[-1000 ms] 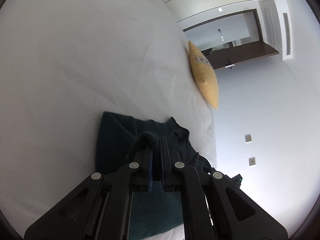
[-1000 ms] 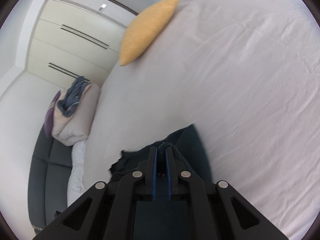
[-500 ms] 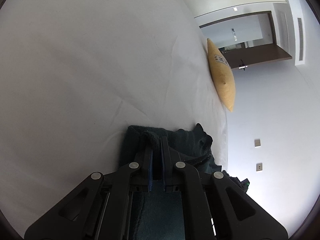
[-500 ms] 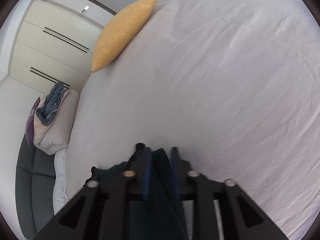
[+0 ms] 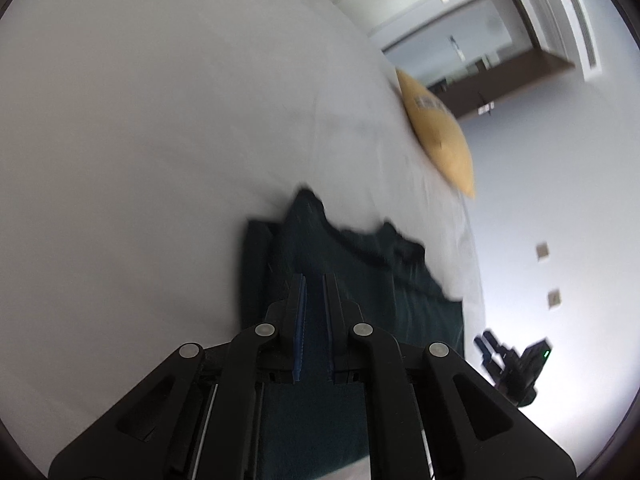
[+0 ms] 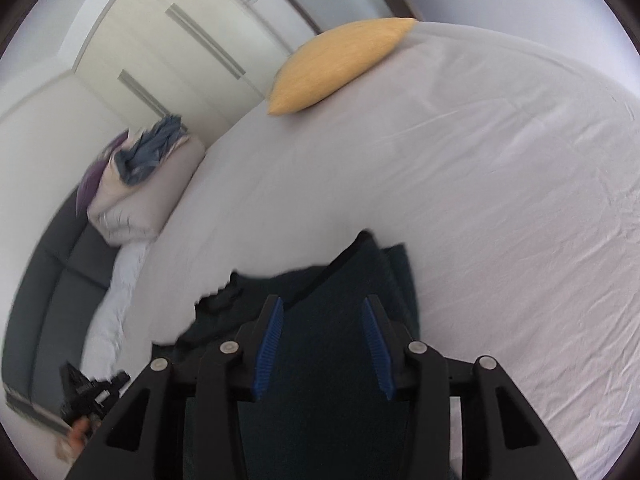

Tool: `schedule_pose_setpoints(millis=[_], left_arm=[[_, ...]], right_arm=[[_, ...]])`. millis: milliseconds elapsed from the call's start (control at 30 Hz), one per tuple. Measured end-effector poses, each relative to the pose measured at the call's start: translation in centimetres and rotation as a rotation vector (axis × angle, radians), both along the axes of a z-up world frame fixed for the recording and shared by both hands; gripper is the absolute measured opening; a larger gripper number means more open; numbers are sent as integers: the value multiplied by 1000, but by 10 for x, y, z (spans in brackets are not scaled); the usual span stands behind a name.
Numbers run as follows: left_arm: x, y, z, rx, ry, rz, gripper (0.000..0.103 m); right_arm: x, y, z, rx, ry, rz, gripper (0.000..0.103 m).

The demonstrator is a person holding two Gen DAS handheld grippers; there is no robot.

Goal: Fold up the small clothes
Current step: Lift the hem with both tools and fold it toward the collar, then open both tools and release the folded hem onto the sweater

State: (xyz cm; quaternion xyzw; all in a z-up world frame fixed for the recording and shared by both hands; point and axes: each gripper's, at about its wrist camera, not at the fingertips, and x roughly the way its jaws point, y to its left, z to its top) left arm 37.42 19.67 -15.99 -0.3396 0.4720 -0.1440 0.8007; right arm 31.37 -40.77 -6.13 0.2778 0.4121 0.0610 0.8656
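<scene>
White bed (image 6: 500, 200), blurred dark garment (image 5: 360, 264); left fingers (image 5: 299, 320) closed, right fingers (image 6: 270, 340) apart, empty.

White-sheeted bed (image 6: 480, 200) fills most of both views; sheet lightly creased. Yellow cushion (image 6: 340, 64) lies at the far edge of the bed. Beyond it, cream wardrobe doors (image 6: 168, 48) with long bar handles and a dark-framed doorway (image 5: 480, 52). Dark grey sofa (image 6: 52, 264) stands left of the bed, stacked with pale bedding (image 6: 136, 200) and crumpled blue fabric. White wall (image 5: 560, 208) carries two small switch plates (image 5: 543, 251). Ceiling vent (image 5: 578, 20) above. Light even, bright.
</scene>
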Motion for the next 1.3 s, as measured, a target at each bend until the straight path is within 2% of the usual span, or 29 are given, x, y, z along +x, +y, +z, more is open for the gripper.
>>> schedule_pose_setpoints(millis=[100,267,367,433,533,700,767,833,867,900,933,967,1067,1133,1167,1200,1300], left_arm=[[-22,-20,-13,28,26,-55,7],[-60,-32,-29,4,52,-79,7],[-75,-32,-35,-18,56,-93,7],[-84,-30,-38,-6,68,-97,7],[-97,-19,-37,-41,48,-59,7],[-101,-12,-39,-37,73,-68,7],[-106,-7,-36,-73,45,-53,8],[-103,-6,-33,-80,27,-40,20],[-103,-3,-32,-76,26,-33,38],[-104,0,-30,-80,16,-24,66],[-107,4,-28,-91,-7,-6,75],[-108,8,-25,-95,-22,6,77],[-108,10,-24,-120,-30,-25,76],[-107,7,-22,-98,-37,-47,64],[-105,3,-22,-87,-29,-70,52],[-103,0,-22,-83,-22,-82,45],[-97,-12,-25,-51,3,-123,41]], right_arm=[[-13,17,1,-35,3,37,46],[-43,20,4,-114,-14,56,46],[-54,8,-1,-91,-3,33,47],[-60,2,-4,-76,6,17,47],[-71,-5,-8,-66,18,3,47],[-85,-13,-16,-40,41,-9,48],[-88,-14,-17,-27,44,-12,49],[-90,-15,-16,-18,41,-13,54],[-91,-15,-16,-22,37,-12,54],[-92,-15,-15,-25,35,-10,54],[-92,-14,-14,-26,34,-6,54],[-93,-14,-14,-25,33,-3,54],[-94,-13,-13,-30,28,4,54],[-93,-13,-15,-29,31,7,54],[-93,-13,-16,-29,34,6,54],[-94,-14,-17,-27,36,3,54],[-93,-15,-18,-28,42,2,54]])
